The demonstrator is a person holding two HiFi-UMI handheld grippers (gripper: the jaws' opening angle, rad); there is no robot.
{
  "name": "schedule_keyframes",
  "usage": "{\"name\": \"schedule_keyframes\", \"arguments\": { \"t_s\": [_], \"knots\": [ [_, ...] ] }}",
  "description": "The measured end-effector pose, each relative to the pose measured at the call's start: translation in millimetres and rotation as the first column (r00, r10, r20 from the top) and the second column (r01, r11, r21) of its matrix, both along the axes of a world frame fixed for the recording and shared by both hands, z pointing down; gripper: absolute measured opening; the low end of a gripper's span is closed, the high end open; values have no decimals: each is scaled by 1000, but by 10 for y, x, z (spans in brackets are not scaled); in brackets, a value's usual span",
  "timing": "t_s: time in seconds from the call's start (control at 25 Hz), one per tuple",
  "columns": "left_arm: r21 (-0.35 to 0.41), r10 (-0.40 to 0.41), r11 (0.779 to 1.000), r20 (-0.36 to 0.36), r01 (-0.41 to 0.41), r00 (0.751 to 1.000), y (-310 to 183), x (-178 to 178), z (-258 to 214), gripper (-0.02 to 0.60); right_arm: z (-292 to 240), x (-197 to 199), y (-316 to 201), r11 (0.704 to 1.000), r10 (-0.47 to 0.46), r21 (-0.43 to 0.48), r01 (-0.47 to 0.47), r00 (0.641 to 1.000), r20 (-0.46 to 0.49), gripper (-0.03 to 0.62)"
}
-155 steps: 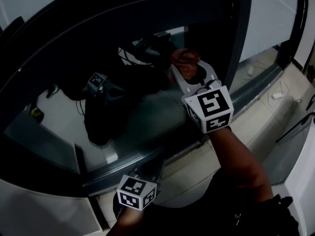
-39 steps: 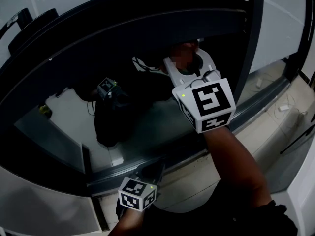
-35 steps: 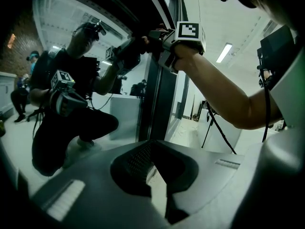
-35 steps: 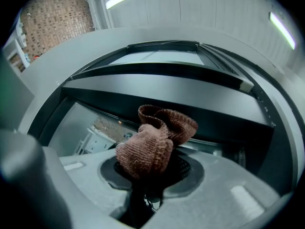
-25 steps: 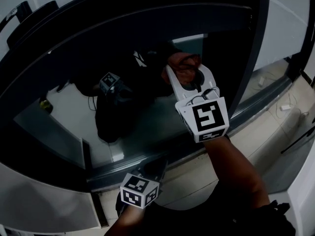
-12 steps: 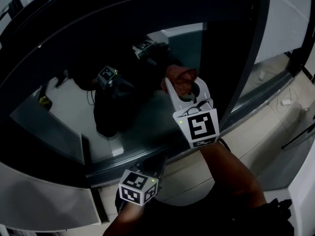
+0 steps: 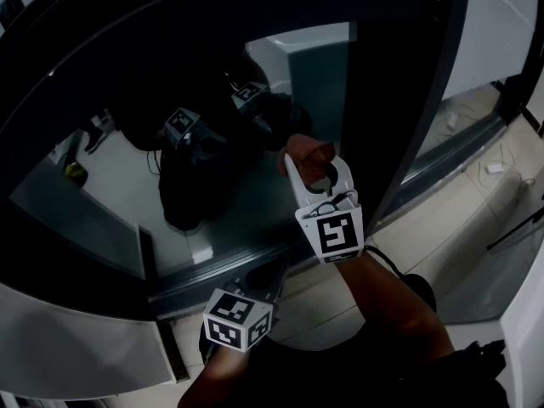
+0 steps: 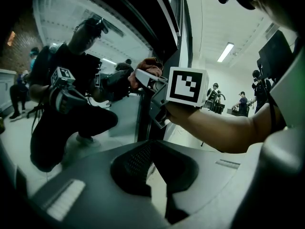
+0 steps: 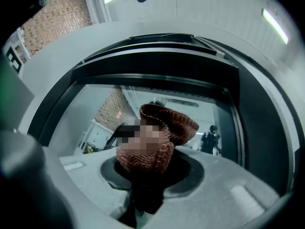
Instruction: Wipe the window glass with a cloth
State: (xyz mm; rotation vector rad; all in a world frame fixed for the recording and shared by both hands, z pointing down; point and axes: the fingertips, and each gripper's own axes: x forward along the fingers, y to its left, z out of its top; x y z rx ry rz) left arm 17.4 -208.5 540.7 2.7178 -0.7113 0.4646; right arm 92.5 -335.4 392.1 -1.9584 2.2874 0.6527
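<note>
Mid-wipe, seemingly: the right gripper's [image 7: 316,175] jaws pinch a bunched reddish-brown woven cloth [image 7: 308,151] against the dark window glass [image 7: 127,185]. The left gripper [image 7: 265,280] hangs at seven o'clock (jaws together, empty). Next likely needs an evenly pressed sweep.
</note>
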Motion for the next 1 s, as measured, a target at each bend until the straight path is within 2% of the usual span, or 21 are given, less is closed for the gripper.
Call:
{"name": "schedule_keyframes", "arguments": {
  "t_s": [0.56, 1.0],
  "knots": [
    [-8, 5, 1000, 0, -5, 1000, -6, -17, 84, 17, 582, -76, 1, 999, 6, -51, -6, 1000, -7, 103],
    [-21, 3, 1000, 11, -3, 1000, -48, 21, 50, 17, 1153, -95, -61, 985, 13, -171, -15, 1000, -15, 103]
  ]
}}
